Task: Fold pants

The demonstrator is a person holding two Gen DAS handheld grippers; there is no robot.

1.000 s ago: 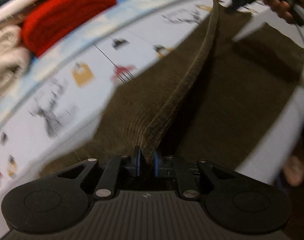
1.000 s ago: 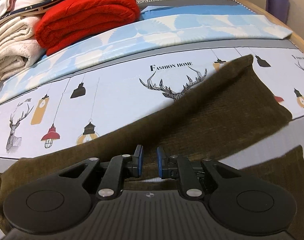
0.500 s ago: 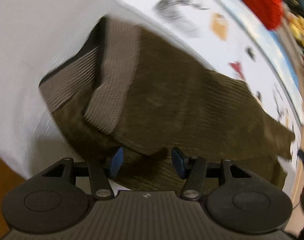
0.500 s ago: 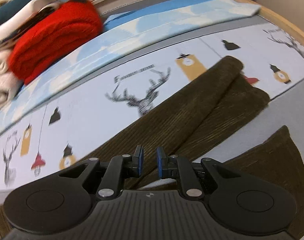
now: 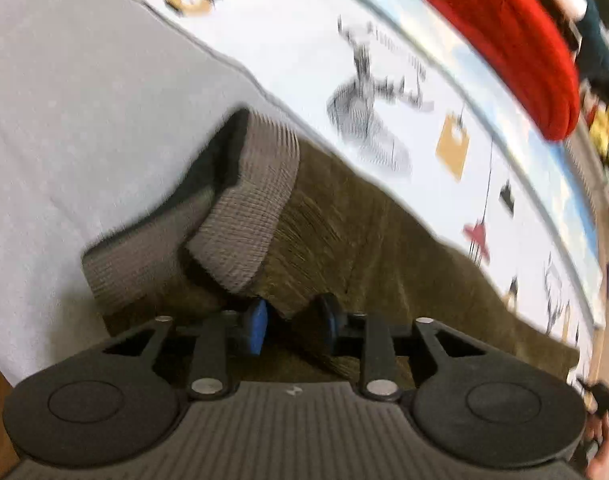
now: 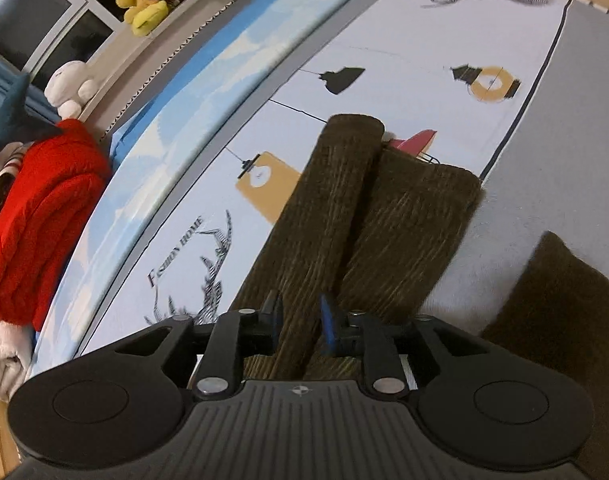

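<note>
Pants (image 6: 356, 216) flat on bed (image 6: 544, 184), legs stacked; left gripper (image 5: 292, 322) closing around the near fold, right gripper (image 6: 298, 318) opening over a leg ridge; risks layers sliding askew once released.

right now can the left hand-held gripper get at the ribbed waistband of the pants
Probably yes. The left hand-held gripper sits just below the grey ribbed waistband, its jaws apart with brown pants fabric between them. Nothing lies over the waistband, which rests exposed on the bedsheet.
</note>
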